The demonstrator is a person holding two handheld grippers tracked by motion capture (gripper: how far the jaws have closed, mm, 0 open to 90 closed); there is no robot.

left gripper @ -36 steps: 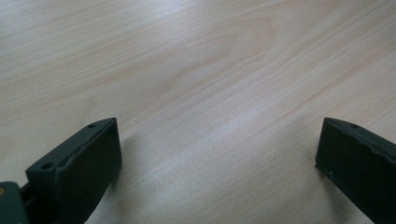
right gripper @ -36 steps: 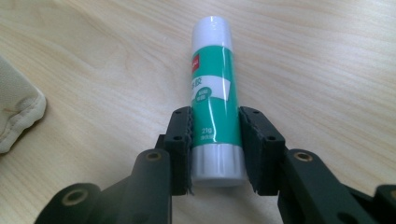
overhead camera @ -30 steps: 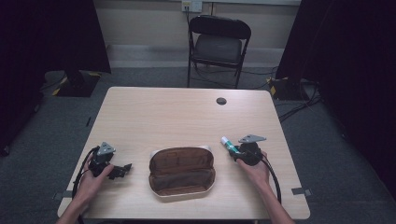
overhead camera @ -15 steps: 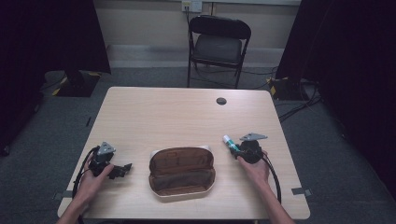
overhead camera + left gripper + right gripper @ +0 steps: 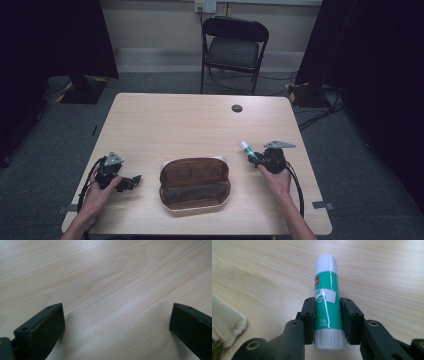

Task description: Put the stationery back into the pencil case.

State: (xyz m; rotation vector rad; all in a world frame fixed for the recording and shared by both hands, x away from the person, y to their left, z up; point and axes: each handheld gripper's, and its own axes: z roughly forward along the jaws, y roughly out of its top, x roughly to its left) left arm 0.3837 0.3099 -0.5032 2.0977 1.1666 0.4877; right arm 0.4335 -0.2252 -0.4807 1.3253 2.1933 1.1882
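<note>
The right tool (image 5: pixel 327 322) is clamped on a glue stick (image 5: pixel 327 302); the stick is a smooth, glossy cylinder with a green label, white cap and white base, its cap pointing forward past the jaw tips, low over the pale wood-grain tabletop (image 5: pixel 190 125); an open pencil case (image 5: pixel 195 186), brown inside with a cream fabric edge, lies near that tool's left; the left tool (image 5: pixel 115 327) stands released, its matte black jaws wide apart over bare wood.
</note>
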